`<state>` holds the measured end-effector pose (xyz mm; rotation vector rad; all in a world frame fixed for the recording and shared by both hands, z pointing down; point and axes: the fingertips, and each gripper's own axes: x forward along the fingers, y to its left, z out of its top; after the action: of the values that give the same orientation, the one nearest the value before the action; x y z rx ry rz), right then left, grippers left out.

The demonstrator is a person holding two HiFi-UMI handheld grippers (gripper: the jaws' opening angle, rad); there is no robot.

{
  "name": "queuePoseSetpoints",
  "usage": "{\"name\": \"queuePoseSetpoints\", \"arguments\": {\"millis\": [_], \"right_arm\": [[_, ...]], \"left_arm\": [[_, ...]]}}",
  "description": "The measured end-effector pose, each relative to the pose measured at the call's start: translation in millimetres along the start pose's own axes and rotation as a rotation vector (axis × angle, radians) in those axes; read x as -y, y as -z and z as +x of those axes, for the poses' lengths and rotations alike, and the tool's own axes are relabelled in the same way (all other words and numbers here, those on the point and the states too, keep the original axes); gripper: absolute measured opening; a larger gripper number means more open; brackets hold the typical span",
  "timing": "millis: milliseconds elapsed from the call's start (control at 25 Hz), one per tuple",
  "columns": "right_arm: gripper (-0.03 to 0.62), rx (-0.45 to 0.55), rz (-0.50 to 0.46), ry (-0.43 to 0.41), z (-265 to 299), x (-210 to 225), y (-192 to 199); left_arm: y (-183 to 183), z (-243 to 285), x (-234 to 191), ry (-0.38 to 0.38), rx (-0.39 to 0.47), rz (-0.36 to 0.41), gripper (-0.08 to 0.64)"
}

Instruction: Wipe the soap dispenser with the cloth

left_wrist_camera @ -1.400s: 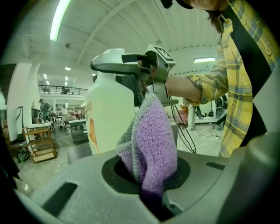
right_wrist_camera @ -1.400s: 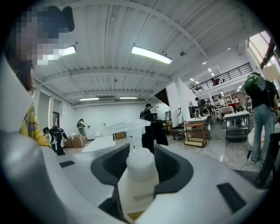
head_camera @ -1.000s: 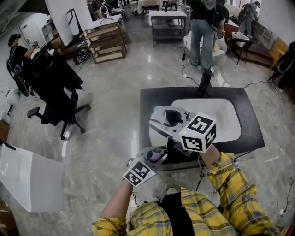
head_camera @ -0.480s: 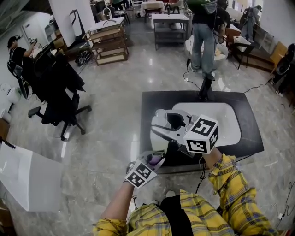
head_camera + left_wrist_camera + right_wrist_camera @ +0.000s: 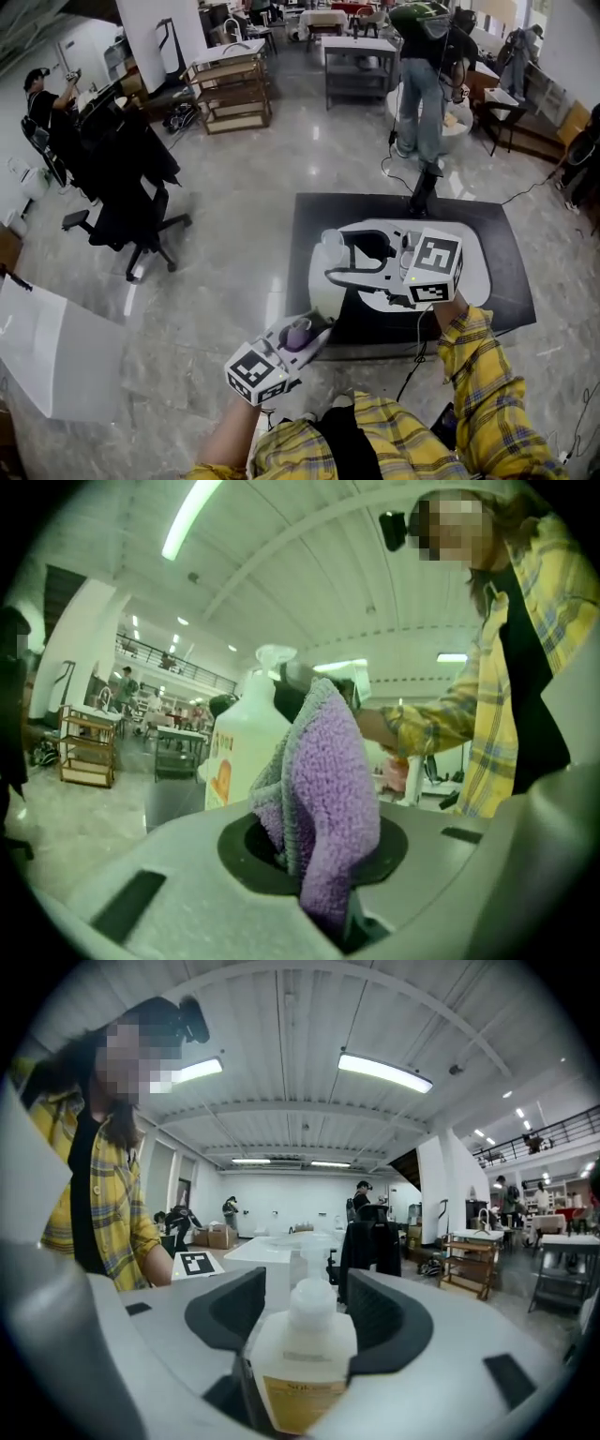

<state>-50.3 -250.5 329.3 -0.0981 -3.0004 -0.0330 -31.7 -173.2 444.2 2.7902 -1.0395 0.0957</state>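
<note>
**Dispenser between wide right jaws, cloth pinched in the left**

The soap dispenser [image 5: 322,286], a white pump bottle with an orange label, is seen upright at the left end of the white washbasin [image 5: 473,248], which is set in a dark counter [image 5: 511,281]. Whether its base rests on that surface cannot be told. It is flanked by the jaws of the right gripper [image 5: 305,1309], which are spread wide and have just been opening. The bottle's body fills the space low between the dark pads, while clear gaps are left on both sides of the pump neck. No firm press of the pads on the bottle can be made out.

The left gripper [image 5: 314,330] is held by the counter's near-left corner, on the person's side of the dispenser. Its jaws are closed narrowly on a purple microfibre cloth [image 5: 323,789], whose grey-backed fold is pushed up out of the pinch. In the left gripper view the cloth is seen in front of the bottle and overlapping it; contact between them cannot be judged.

The right gripper is carried by an arm in a yellow plaid sleeve [image 5: 469,366]. A black office chair [image 5: 127,220] is placed well to the left on the polished floor, and a person in jeans [image 5: 422,84] is seen standing beyond the counter.
</note>
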Motion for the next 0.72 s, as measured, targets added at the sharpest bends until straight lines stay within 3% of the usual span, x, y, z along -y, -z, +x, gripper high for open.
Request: {"name": "queuePoseSetpoints", "arguments": {"millis": [240, 440, 640, 720], "right_arm": [[0.265, -0.064, 0.014, -0.111, 10.0, 5.1, 6.8], [0.265, -0.11, -0.072, -0.204, 27.8, 3.1, 1.8], [0.263, -0.122, -0.084, -0.306, 27.1, -4.4, 10.0], [0.225, -0.124, -0.097, -0.324, 28.6, -3.3, 12.6]], "left_arm": [[-43.4, -18.2, 4.4, -0.009, 0.137, -0.036, 0.061], [-59.9, -29.4, 0.9, -0.023, 0.182, -0.072, 0.061], [-56.3, -30.2, 0.2, -0.045, 0.205, -0.138, 0.061], [-54.9, -31.2, -1.5, -0.046, 0.204, -0.142, 0.06]]}}
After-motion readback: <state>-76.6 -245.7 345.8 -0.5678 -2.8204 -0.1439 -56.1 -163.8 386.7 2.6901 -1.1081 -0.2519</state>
